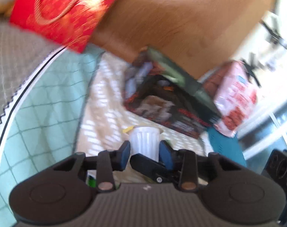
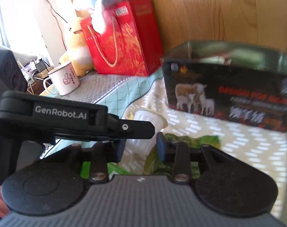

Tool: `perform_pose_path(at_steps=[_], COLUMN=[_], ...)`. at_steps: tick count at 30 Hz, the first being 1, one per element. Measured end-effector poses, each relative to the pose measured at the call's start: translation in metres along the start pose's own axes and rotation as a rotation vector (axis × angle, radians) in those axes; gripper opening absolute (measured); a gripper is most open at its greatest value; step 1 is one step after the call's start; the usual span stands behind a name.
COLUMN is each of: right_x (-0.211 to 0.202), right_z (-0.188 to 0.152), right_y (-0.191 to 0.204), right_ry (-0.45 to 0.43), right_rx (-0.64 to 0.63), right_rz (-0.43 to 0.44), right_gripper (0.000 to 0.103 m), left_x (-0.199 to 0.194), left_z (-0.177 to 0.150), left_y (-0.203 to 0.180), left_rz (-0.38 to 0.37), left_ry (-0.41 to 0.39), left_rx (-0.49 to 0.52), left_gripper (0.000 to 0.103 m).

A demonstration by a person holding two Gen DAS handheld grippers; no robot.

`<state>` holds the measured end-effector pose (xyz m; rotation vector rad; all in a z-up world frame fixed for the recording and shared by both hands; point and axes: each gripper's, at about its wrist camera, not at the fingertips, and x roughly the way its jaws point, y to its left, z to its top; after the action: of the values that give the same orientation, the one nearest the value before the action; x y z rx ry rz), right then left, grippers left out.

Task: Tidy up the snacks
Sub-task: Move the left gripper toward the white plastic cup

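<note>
Left jaws pinching the ribbed white cup (image 1: 144, 141) on both sides; right jaws around that same cup (image 2: 143, 132), whether pressing cannot tell, left gripper (image 1: 145, 148) crossing before right gripper (image 2: 140, 147). Cup on the patterned bed cover (image 2: 238, 141), over a green wrapper (image 2: 190, 140). Ahead blocked by dark box (image 2: 228, 98) against wooden board (image 2: 219, 15); red gift bag (image 2: 122, 41) and mug (image 2: 65, 79) at left. Cup translucent, yellowish rim, blurred

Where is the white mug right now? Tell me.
Right wrist view, left side: the white mug stands beside the yellow plush toy, left of the red gift bag.
</note>
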<state>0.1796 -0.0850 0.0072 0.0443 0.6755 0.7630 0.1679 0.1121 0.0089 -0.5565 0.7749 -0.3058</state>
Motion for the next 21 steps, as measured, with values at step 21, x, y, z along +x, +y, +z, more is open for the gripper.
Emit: perform_pose_path(at_steps=[21], right_x=[-0.117], right_z=[-0.096], right_y=[-0.020], right_ry=[-0.073], right_rx=[0.081], right_rz=[-0.204], right_gripper=[0.045], left_x=[0.010], left_z=[-0.091], left_y=[-0.095], left_rz=[-0.126], left_ry=[0.168], left_rx=[0.251], left_gripper=[0.047])
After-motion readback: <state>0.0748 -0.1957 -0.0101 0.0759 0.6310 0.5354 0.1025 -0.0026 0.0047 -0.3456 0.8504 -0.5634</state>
